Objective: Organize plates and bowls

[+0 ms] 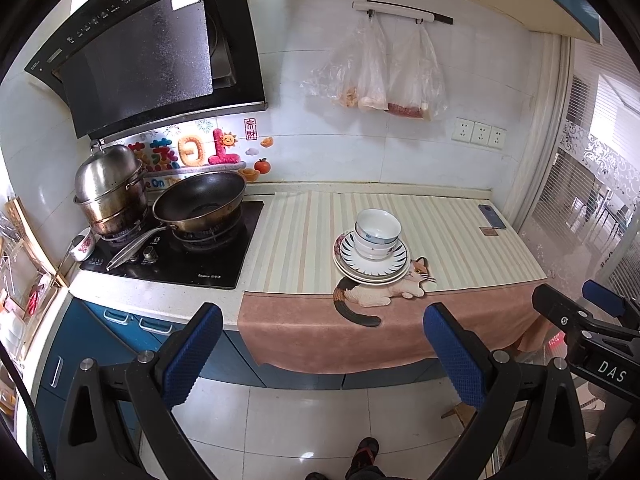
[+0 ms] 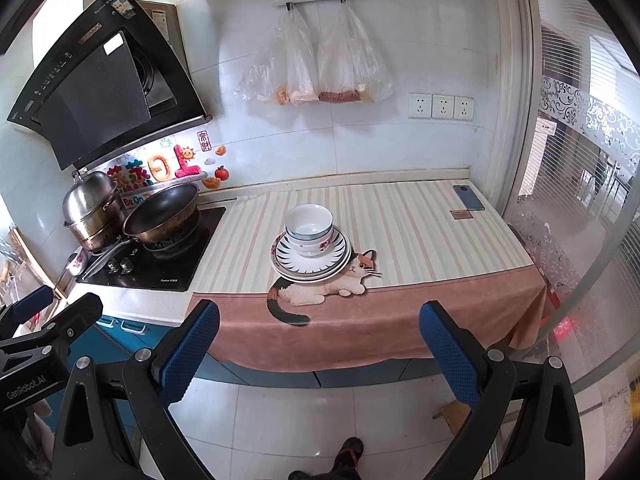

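A stack of white bowls (image 1: 377, 232) (image 2: 309, 229) rests on a stack of plates (image 1: 372, 266) (image 2: 311, 266), the top plate with dark radial stripes. The pile stands on the striped counter mat (image 1: 304, 236) (image 2: 400, 224), just behind a cat picture. My left gripper (image 1: 323, 344) hangs open in front of the counter, well short of the pile, with nothing between its blue pads. My right gripper (image 2: 319, 340) is likewise open and empty, back from the counter edge. Each gripper shows at the edge of the other's view.
A wok (image 1: 200, 204) (image 2: 162, 214) and a steel steamer pot (image 1: 108, 188) (image 2: 92, 208) sit on the stove at left, a small patterned bowl (image 1: 82, 245) beside it. A phone (image 1: 492, 216) (image 2: 469, 197) lies at the far right. Plastic bags (image 1: 376, 68) hang on the wall. A shoe (image 1: 366, 456) shows on the floor.
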Tool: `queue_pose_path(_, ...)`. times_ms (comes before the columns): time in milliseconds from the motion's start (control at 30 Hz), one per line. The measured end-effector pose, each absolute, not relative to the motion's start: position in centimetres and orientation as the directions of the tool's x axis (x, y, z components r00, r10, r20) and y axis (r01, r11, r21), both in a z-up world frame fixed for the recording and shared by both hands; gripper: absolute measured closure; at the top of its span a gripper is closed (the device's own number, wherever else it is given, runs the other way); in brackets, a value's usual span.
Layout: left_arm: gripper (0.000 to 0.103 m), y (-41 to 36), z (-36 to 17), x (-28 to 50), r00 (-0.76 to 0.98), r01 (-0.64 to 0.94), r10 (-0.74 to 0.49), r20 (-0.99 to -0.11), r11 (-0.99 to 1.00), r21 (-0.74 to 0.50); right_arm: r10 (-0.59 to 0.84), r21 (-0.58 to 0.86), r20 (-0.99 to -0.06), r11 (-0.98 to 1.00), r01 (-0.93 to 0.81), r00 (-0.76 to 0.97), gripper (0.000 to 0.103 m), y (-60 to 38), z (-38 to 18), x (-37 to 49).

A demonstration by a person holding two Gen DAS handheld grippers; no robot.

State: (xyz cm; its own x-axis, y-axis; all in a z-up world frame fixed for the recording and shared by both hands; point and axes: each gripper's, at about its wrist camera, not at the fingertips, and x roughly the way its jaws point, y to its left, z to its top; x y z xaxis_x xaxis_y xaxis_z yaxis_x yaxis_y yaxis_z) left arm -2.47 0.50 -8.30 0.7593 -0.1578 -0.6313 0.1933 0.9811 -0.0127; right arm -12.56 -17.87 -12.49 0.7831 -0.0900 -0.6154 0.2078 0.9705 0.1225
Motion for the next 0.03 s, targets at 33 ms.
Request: queue_pose_path(33,0.000,0.43,-8.30,-2.50,0.759,0.195,-0.161,-0.631,0.981,-0.015,-0.091,0.123,-0.615,0.970,0.209,0.783,0.001,-17.88,-12.48,-12.58)
